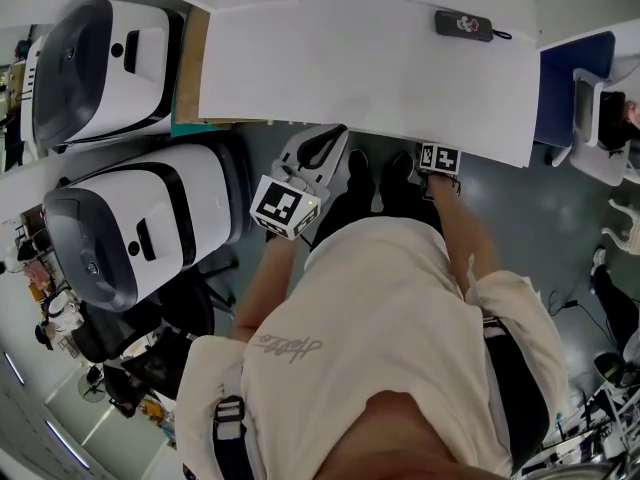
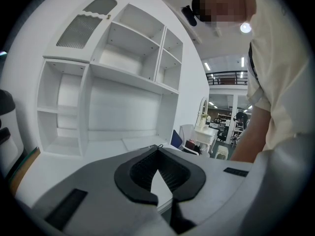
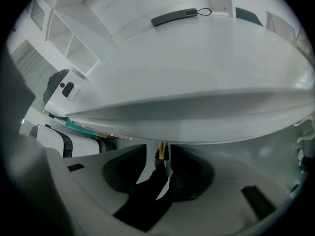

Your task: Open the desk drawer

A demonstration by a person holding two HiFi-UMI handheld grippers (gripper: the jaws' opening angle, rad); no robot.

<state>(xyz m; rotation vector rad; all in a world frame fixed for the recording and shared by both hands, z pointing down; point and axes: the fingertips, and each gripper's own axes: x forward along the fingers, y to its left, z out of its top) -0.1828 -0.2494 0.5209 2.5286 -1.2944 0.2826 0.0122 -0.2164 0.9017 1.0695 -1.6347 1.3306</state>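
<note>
1. Straddling the brass knob (image 3: 162, 149), the right claw (image 3: 157, 157) stood released. Its jaws were apart with the knob between their tips, and no pad clearly pressed on it.
2. The knob sat at the middle of the right gripper view, just under the front edge of the worktop (image 3: 197, 58). It hung on what I judged to be the drawer (image 3: 216, 131), which looked shut.
3. In the head view the drawer was hidden beneath the worktop, right of centre. Only the right claw's marker cube (image 1: 440, 158) showed there.
4. The knob's stem ran straight up the frame from between the jaws to the drawer front, in line with the claw. The claw therefore lay squarely on it.
5. The left claw (image 2: 157, 149) was clenched on nothing, tips together. It hung before the worktop's edge, left of the right claw and well apart from the knob, so the right hand was far nearer.
6. As I judged it, the next move called for closing on the knob. The pull would then run toward the bottom of the head view, square to the drawer front. A slanted pull could slip the pads off so small a knob.
</note>
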